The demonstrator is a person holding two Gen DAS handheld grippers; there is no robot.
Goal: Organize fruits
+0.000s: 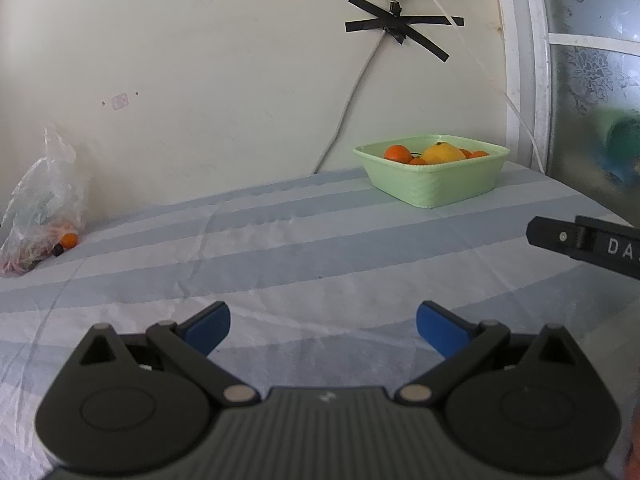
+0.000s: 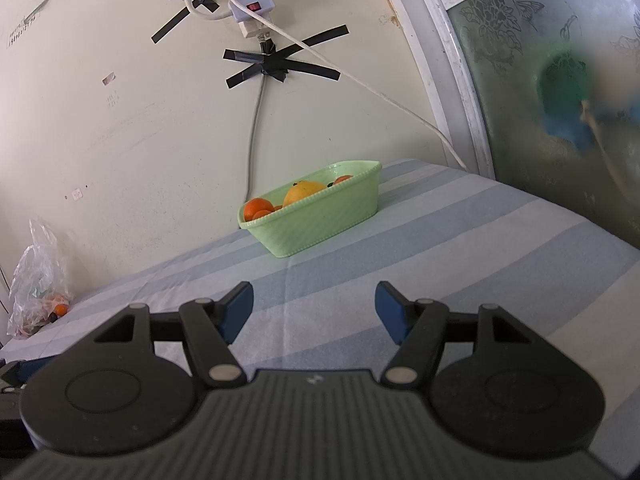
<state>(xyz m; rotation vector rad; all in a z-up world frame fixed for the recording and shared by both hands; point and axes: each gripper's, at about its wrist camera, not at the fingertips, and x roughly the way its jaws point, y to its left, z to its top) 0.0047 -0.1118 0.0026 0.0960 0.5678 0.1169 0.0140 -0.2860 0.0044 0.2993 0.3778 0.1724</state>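
A light green basket (image 1: 434,188) (image 2: 316,224) stands at the back of the striped table near the wall. It holds a large yellow fruit (image 1: 443,153) (image 2: 303,192) and several small oranges (image 1: 397,153) (image 2: 256,207). A clear plastic bag (image 1: 42,204) (image 2: 38,284) lies at the far left by the wall, with a small orange (image 1: 69,240) (image 2: 60,309) and a dark fruit at its mouth. My left gripper (image 1: 323,330) is open and empty above the table. My right gripper (image 2: 314,312) is open and empty; part of it shows at the right edge of the left wrist view (image 1: 584,246).
The table has a blue and white striped cloth (image 1: 280,248) (image 2: 460,240). A taped cable (image 1: 348,120) (image 2: 254,128) runs down the wall behind the basket from a power strip (image 2: 250,0). A frosted glass door (image 2: 540,80) stands at the right.
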